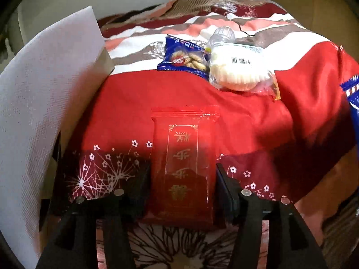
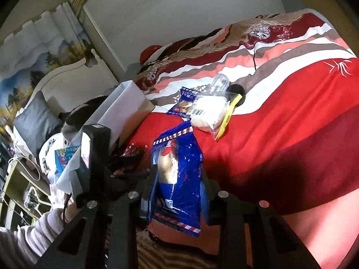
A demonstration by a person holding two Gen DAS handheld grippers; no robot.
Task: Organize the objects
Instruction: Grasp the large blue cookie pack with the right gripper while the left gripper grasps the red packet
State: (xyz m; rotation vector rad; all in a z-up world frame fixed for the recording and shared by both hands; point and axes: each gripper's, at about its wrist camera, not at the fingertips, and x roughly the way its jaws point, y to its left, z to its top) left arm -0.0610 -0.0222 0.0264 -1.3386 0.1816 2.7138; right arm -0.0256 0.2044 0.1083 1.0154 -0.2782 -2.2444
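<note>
Two snack packs are in the claws. On the left wrist cam, the left gripper (image 1: 182, 179) is clamped on a red packet (image 1: 182, 168) just above the red bedspread (image 1: 246, 116), white box (image 1: 44, 103) beside it. Right wrist cam: the right gripper (image 2: 179, 179) is pinching a blue snack bag (image 2: 177, 179), held up clear of the bed.
</note>
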